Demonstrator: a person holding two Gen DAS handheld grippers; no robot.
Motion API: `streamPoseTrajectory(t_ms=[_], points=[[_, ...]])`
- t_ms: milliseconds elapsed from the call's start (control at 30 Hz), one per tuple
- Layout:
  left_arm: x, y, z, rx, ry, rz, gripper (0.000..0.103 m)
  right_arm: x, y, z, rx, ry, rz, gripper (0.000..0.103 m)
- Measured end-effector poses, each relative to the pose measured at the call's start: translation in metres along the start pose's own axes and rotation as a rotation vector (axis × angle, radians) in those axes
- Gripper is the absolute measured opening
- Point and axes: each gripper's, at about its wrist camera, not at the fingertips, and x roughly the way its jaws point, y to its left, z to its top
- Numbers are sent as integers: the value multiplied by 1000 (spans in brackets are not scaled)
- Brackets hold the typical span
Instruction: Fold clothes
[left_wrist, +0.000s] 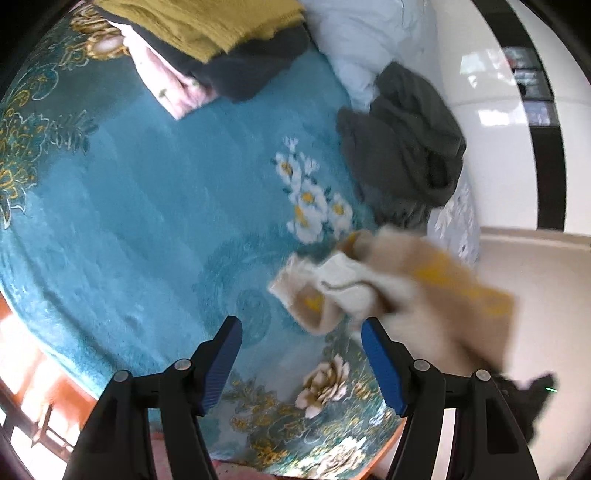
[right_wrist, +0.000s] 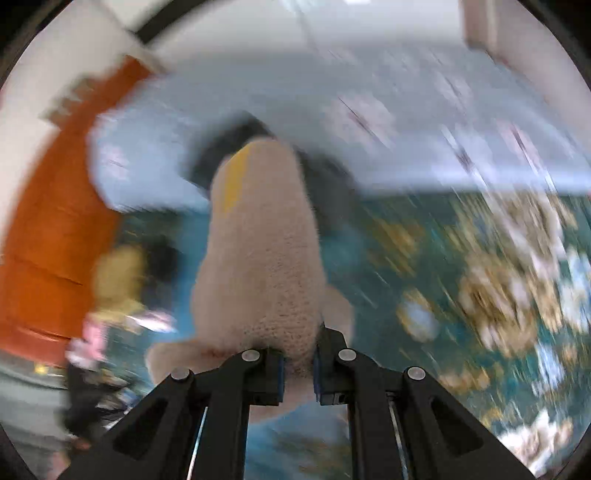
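Observation:
A beige fleecy garment with yellow patches (left_wrist: 373, 280) hangs bunched and blurred above the right side of a teal flowered bedspread (left_wrist: 155, 206). My right gripper (right_wrist: 298, 363) is shut on that beige garment (right_wrist: 262, 258), which droops forward from its pads. My left gripper (left_wrist: 301, 332) hovers over the bedspread with its blue fingers (left_wrist: 221, 365) wide open and nothing between them; the garment passes just beyond its right finger. A dark grey garment (left_wrist: 406, 147) lies crumpled at the bed's right edge.
A stack of folded clothes, mustard (left_wrist: 207, 26) over black and pink, sits at the far left of the bed. A pale blue quilt (left_wrist: 365, 40) lies behind. White glossy floor (left_wrist: 491, 122) lies beyond the bed's right edge. The right wrist view is heavily blurred.

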Motion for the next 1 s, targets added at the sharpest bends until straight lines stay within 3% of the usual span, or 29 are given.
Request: streamPoseTrajectory(t_ms=[100,233,400,467,533,667,700,900,933,1000], points=[[14,-14,-6,39,45,41,71,50,-66,-18,101,111,-114,11],[36,-40,-19,118,100,87,71,83,-136,-35,227,200,-197,11],[75,-71,-17,186,160,124,71,77,-175,-43,317,217,-131,20],[92,-84,-13,212,180,135,71,71,-183,-48,329,219,-153,24],[110,-95,-8,235,196,142,71,65,-193,-52,350,216,-163,38],[142,-114,5,268,221,159,71,53,-205,-51,363,163,-135,50],[151,-119,9,284,228,171,71,53,-207,-49,362,158,-133,58],[201,-144,36,339,269,211,71,87,-232,-27,446,132,-27,63],[207,-147,39,345,275,216,71,93,-235,-24,461,138,-9,73],[222,-154,44,374,288,223,71,109,-243,-19,502,153,38,80]])
